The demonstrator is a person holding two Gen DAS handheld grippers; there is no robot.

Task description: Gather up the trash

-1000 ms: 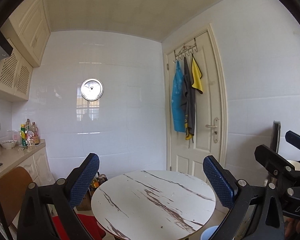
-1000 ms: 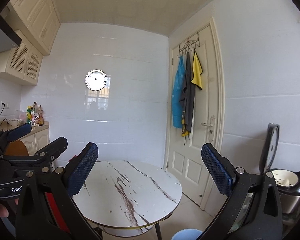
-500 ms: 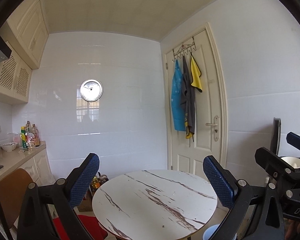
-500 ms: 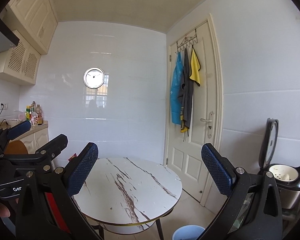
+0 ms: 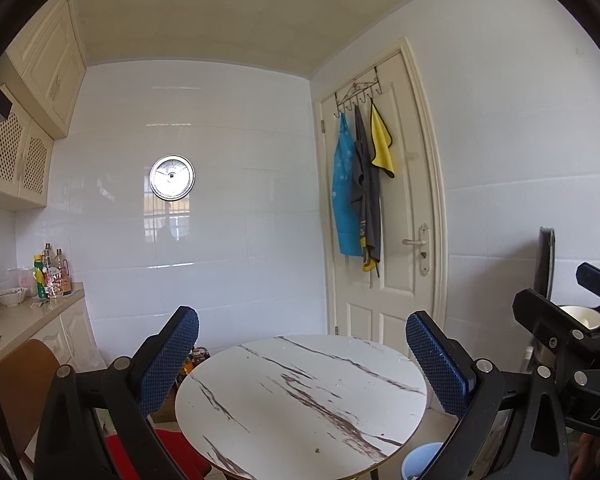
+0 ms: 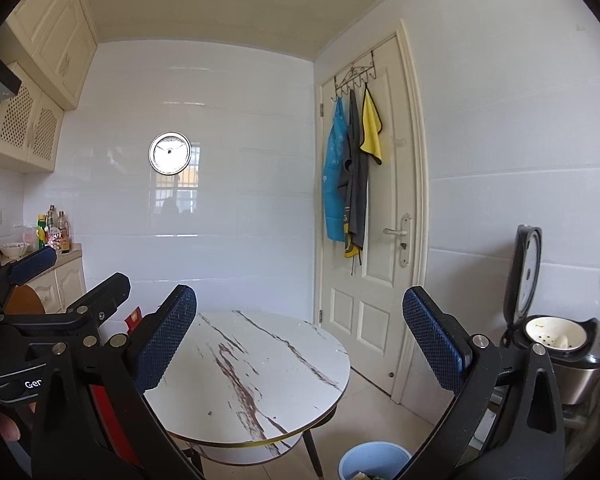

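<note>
My left gripper (image 5: 304,360) is open and holds nothing, hovering in front of a round marble-look table (image 5: 284,408). My right gripper (image 6: 300,340) is open too, with nothing between its blue pads. Each gripper shows in the other's view: the right gripper (image 5: 568,300) at the right edge, the left gripper (image 6: 68,280) at the left edge. A light blue bin (image 6: 374,458) stands on the floor by the table's near right side, with some scraps showing inside; the same bin (image 5: 424,458) peeks out under the table edge. A tiny dark speck (image 6: 210,413) lies on the tabletop (image 6: 268,360).
A rice cooker (image 6: 560,340) with its lid up stands at the right. A white door (image 6: 372,264) with hanging cloths is behind the table. A red seat (image 5: 172,456) and a brown chair (image 5: 20,384) are at the left, beside a counter (image 5: 24,316) with bottles.
Both views have drifted only slightly, and a little more of the blue bin shows in the right wrist view. Both grippers have stayed open and empty.
</note>
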